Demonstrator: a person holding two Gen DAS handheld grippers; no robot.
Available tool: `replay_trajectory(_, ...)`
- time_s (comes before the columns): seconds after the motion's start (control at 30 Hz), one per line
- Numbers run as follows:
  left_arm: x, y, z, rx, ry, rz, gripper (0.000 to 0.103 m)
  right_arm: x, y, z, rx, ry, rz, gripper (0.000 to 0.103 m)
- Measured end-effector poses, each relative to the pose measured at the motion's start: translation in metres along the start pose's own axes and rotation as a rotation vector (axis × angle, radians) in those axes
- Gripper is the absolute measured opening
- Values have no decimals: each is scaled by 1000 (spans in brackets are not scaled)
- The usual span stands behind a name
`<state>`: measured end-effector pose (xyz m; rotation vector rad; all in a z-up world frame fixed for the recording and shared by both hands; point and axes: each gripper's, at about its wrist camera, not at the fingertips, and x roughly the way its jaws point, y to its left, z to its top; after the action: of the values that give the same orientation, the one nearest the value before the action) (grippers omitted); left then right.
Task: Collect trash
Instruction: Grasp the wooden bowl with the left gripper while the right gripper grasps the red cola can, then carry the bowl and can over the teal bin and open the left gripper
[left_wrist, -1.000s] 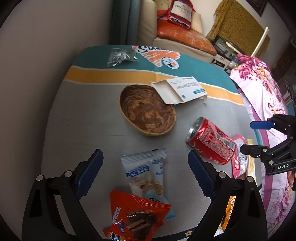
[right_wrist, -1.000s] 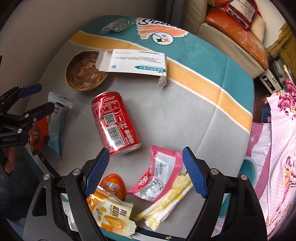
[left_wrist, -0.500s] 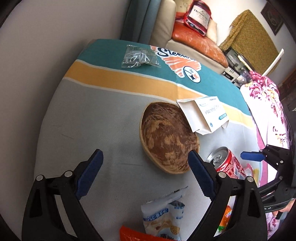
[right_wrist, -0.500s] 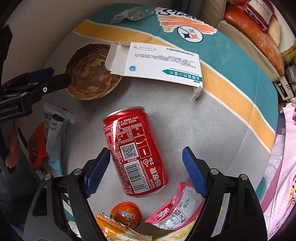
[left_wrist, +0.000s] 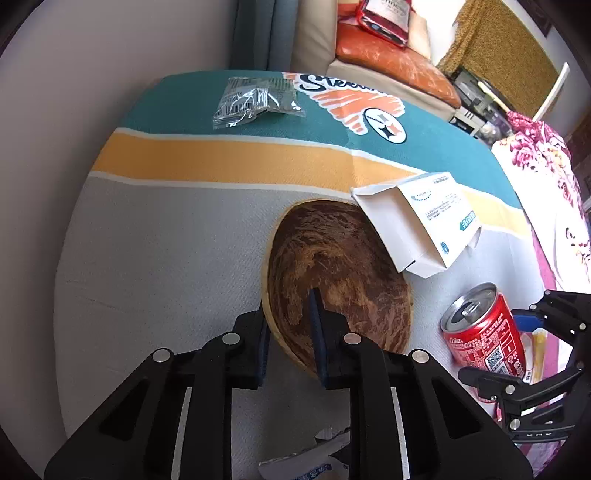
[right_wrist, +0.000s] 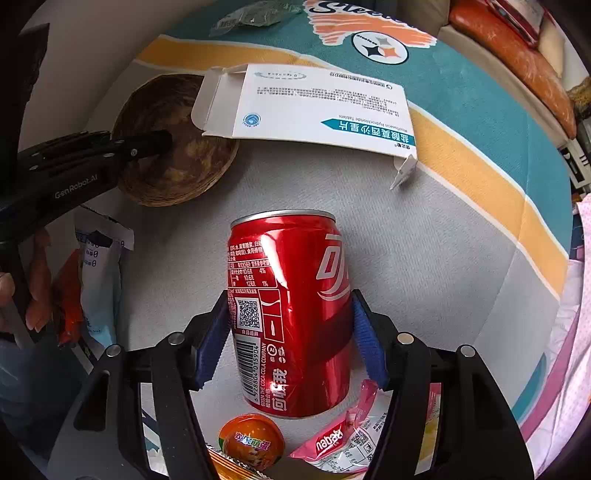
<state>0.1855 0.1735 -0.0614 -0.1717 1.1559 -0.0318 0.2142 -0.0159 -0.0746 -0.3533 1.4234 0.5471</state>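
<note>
My left gripper (left_wrist: 290, 341) is shut on the near rim of a brown woven bowl (left_wrist: 343, 273); one finger is inside the bowl and one outside. The bowl also shows in the right wrist view (right_wrist: 173, 147), with the left gripper (right_wrist: 155, 142) on its rim. My right gripper (right_wrist: 290, 343) is shut on a red Coca-Cola can (right_wrist: 291, 306) lying on the cloth; the can also shows in the left wrist view (left_wrist: 484, 332). A white medicine box (right_wrist: 317, 107) rests on the bowl's far rim.
A clear plastic wrapper (left_wrist: 251, 101) lies on the teal end of the cloth. Snack packets (right_wrist: 99, 280), an orange jelly cup (right_wrist: 251, 441) and a pink Nabati wrapper (right_wrist: 343, 439) lie at the near edge. A sofa (left_wrist: 384, 55) stands beyond the table.
Both grippers have moved forward and closed. The left one has closed on the bowl's rim. The right one has closed around the can.
</note>
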Motion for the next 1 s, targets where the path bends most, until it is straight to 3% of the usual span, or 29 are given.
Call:
replay_trajectory(0.2, -22, -6, -6, 17, -55, 63, 11, -14, -6, -12, 38, -51, 30, 60)
replay_trajectory(0.53, -74, -8, -14, 16, -150, 102, 10, -61, -12, -31, 67, -165, 14, 60)
replay_trajectory(0.77, -112, -30, -8, 34, -225, 76, 10, -96, -22, -51, 99, -241, -4, 60)
replay_trajectory(1.0, -130, -87, -12, 131, -242, 6, 10, -121, -53, -88, 152, -290, -29, 60)
